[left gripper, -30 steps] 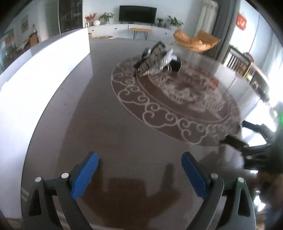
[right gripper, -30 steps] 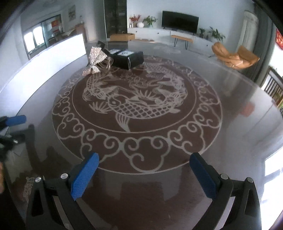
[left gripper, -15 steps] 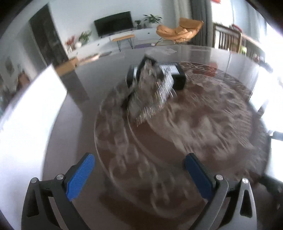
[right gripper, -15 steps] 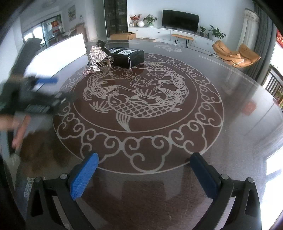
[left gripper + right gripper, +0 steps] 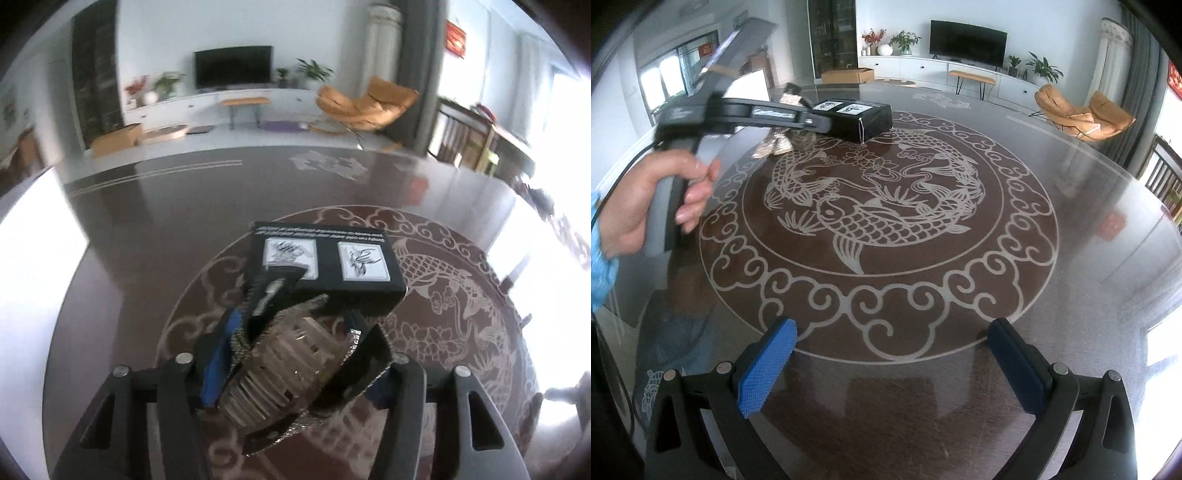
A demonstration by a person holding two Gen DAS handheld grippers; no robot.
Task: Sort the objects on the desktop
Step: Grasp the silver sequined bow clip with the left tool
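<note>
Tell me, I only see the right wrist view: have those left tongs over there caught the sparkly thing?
Observer: Their own camera shows the sparkly bow between the left tongs, which have just been closing; one blue pad touches it, the other is hidden.
Operator: What's inside the bow?
Observer: A row of gold bars across its middle, and a black end that overlaps the black box at its near corner.
</note>
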